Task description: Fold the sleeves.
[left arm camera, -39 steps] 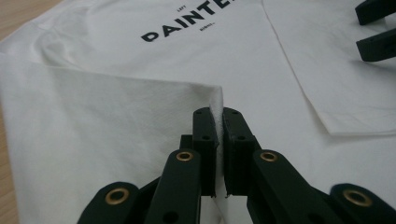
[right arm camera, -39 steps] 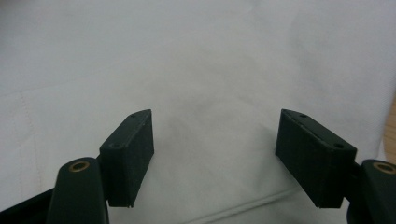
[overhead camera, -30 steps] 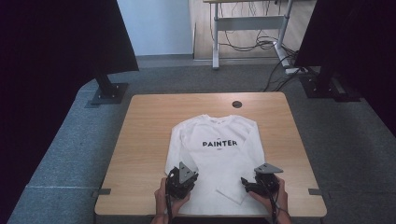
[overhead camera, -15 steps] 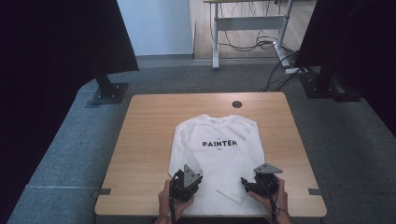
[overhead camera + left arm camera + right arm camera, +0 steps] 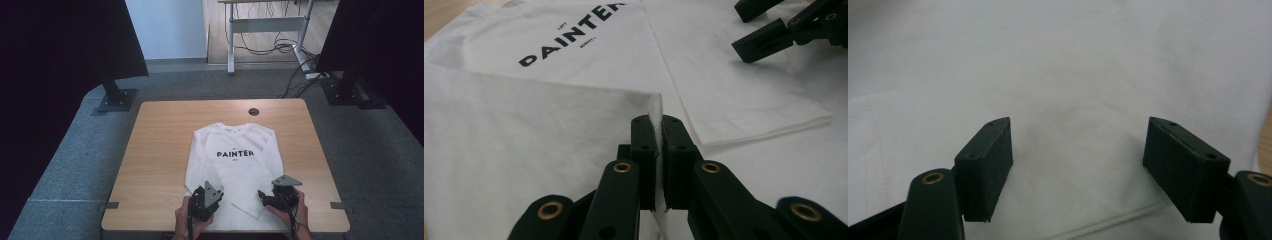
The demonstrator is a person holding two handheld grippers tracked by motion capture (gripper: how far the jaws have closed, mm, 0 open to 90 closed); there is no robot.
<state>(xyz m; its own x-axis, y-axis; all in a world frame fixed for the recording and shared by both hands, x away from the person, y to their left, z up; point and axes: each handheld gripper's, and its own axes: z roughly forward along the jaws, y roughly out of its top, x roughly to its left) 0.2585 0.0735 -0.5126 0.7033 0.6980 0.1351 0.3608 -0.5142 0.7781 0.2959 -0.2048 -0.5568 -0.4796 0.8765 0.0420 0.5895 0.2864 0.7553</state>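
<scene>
At the table's near edge, left gripper [image 5: 659, 150] pinches the shirt [image 5: 574, 65] — right gripper [image 5: 1078, 165] gapes wide, empty.

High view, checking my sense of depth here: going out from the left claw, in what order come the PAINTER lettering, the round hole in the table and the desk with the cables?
From the left claw:
1. PAINTER lettering, mid-shirt, just ahead.
2. Round hole, near the table's far edge.
3. Desk with the cables, on the floor beyond the table.

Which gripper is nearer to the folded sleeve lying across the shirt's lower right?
Right. The right gripper hovers open just beside the folded sleeve; the left gripper stands farther off, shut on the shirt fabric.
</scene>
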